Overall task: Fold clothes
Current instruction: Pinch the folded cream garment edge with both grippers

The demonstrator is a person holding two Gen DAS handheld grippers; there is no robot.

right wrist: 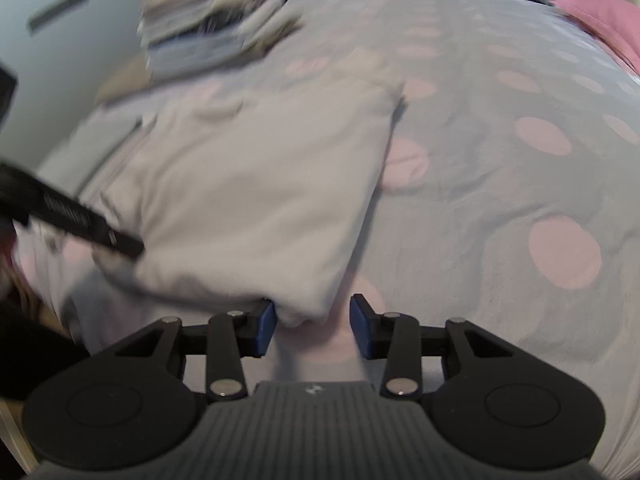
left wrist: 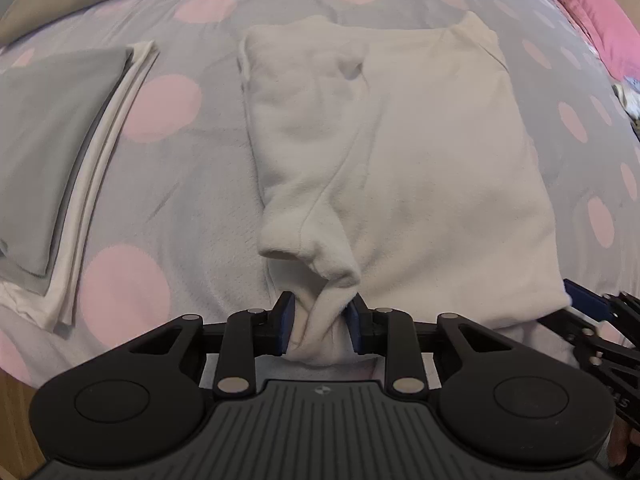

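A white fleece garment [left wrist: 420, 152] lies partly folded on the grey bedspread with pink dots [left wrist: 180, 184]. One sleeve is laid lengthwise over its left half. My left gripper [left wrist: 320, 314] points down at the near hem and is shut on a bunched fold of the white cloth, which fills the gap between the blue pads. In the blurred right wrist view the same garment [right wrist: 248, 184] runs away from me. Its near right corner sits between the fingers of my right gripper [right wrist: 313, 320], which is open, with a gap on the right side. The left gripper's black body [right wrist: 80, 216] shows at the left.
Folded grey and white clothes [left wrist: 52, 152] lie left of the garment. Another folded stack [right wrist: 212, 28] sits at the far edge of the bed. A pink pillow [left wrist: 592, 8] lies at the far right. The right gripper's fingers [left wrist: 592, 308] show at the garment's right corner.
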